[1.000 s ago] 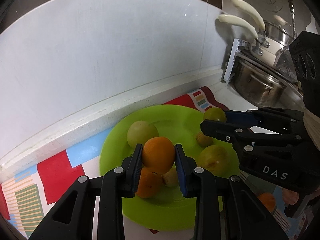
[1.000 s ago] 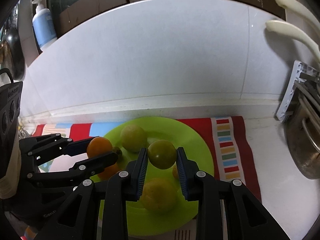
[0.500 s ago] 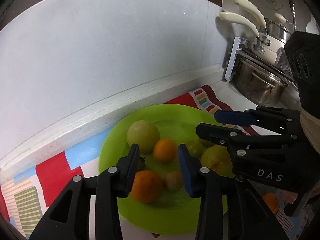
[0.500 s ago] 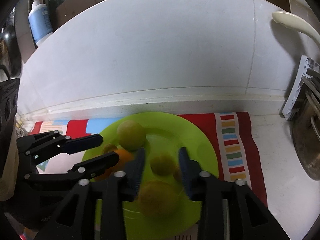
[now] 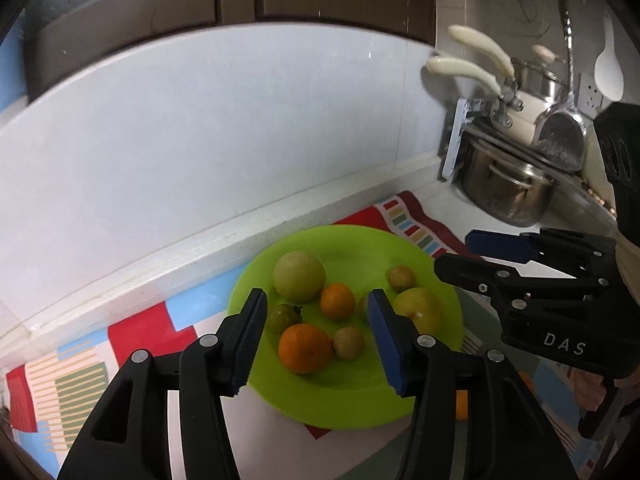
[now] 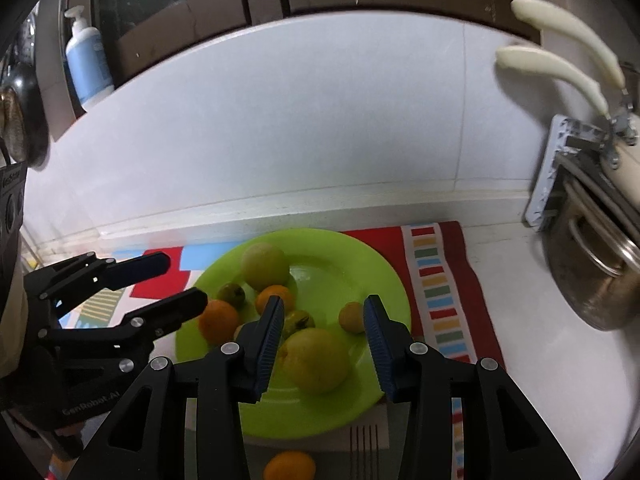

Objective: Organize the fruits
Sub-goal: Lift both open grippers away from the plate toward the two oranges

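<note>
Seven fruits lie loose on a round, glossy lime-green plate (image 5: 400, 396). At its back sits a large smooth pale-green fruit (image 5: 299, 276), round as a ball. Just in front of it is a small orange (image 5: 337, 301) with a dimpled skin, and to that one's left a small dark-green fruit (image 5: 283, 317) with a leafy cap. Nearer the front rim lie a bigger orange (image 5: 305, 347) and, touching it on the right, a dull tan fruit (image 5: 348, 343). On the right side rest a big yellow-green fruit (image 5: 418, 309), smooth and slightly lumpy, and behind it a small brownish fruit (image 5: 401, 278).

The left gripper (image 5: 316, 336) hangs above the front of the plate, its ribbed blue pads apart; its jaws have just been opening, and nothing is clamped, the two oranges lying below the gap. The right gripper (image 6: 323, 344) hovers over the plate's near right part, jaws parted and empty after opening, with the big yellow-green fruit under the gap.

The plate rests on a striped cloth mat (image 6: 436, 280) of red, blue and white on a white counter (image 6: 516, 312). Another orange (image 6: 289, 466) lies off the plate, just before its front rim. To the right stands a steel pot (image 5: 508, 188).
</note>
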Demonstrator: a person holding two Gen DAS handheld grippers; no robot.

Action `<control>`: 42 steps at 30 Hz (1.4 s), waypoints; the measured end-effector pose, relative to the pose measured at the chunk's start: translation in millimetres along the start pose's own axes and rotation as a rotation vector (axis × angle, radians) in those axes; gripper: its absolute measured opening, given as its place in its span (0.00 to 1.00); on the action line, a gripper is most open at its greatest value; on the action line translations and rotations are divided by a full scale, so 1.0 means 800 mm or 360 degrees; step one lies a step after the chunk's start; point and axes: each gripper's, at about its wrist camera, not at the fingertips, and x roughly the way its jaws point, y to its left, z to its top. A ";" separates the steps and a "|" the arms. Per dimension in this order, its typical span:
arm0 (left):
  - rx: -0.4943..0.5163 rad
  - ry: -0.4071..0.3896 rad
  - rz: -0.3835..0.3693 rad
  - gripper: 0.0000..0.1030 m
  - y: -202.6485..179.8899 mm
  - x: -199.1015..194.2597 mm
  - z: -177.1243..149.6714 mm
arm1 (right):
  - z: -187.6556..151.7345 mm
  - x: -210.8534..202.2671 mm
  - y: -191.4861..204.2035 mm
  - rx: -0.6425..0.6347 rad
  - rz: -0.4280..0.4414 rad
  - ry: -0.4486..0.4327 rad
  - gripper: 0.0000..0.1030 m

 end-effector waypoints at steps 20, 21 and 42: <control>0.0112 -0.0224 -0.0034 0.70 -0.039 -0.113 -0.013 | -0.031 -0.145 0.027 0.0044 -0.0158 -0.0253 0.63; 0.0118 -0.0233 -0.0034 0.70 -0.040 -0.117 -0.015 | -0.033 -0.150 0.027 0.0050 -0.0169 -0.0261 0.63; 0.0359 -0.0321 -0.0207 0.73 -0.069 -0.130 -0.056 | -0.106 -0.169 0.034 0.0076 -0.0306 -0.0121 0.65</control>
